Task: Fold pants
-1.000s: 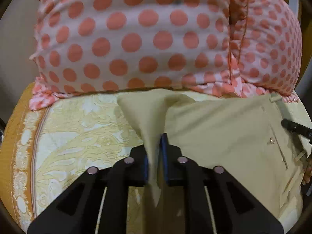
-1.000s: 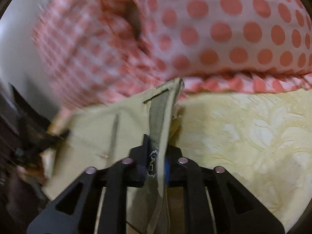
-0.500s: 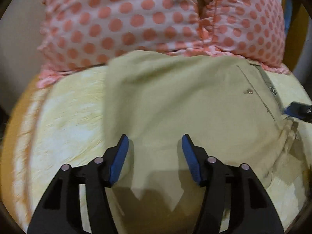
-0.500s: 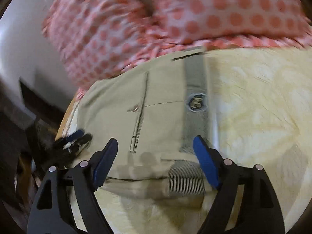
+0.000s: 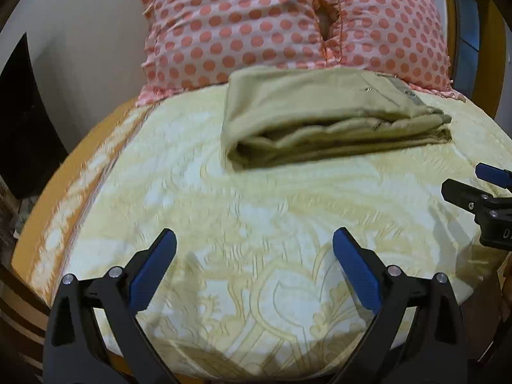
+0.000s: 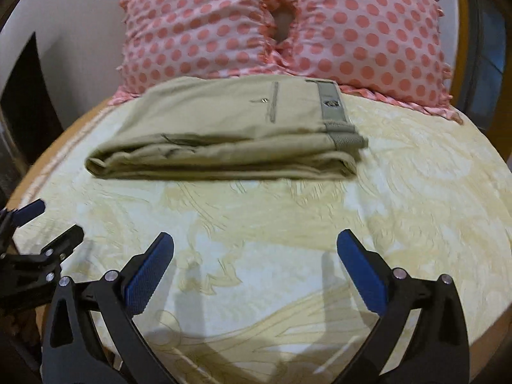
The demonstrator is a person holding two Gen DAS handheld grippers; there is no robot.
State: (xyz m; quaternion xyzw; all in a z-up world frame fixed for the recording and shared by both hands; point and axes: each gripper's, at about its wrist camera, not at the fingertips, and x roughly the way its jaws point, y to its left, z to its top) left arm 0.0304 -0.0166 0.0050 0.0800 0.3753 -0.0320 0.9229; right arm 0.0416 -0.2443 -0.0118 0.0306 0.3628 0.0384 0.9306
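The khaki pants (image 5: 323,115) lie folded in a flat stack on the yellow patterned bedspread (image 5: 256,217), right in front of the pillows. They also show in the right wrist view (image 6: 230,131), waistband and back pocket on top. My left gripper (image 5: 254,256) is open and empty, well back from the pants over bare bedspread. My right gripper (image 6: 256,259) is open and empty too, also back from the pants. Each gripper shows at the edge of the other's view, the right one (image 5: 480,192) and the left one (image 6: 35,233).
Two pink pillows with coral dots (image 5: 288,22) stand against the wall behind the pants and also show in the right wrist view (image 6: 281,28). The bed's orange edge (image 5: 64,172) curves round the left. A dark object (image 5: 22,118) stands beside the bed at left.
A second ago both grippers were shut on the pants fabric. They let go, opened wide and pulled back toward the near side. The pants now lie folded by the pillows.
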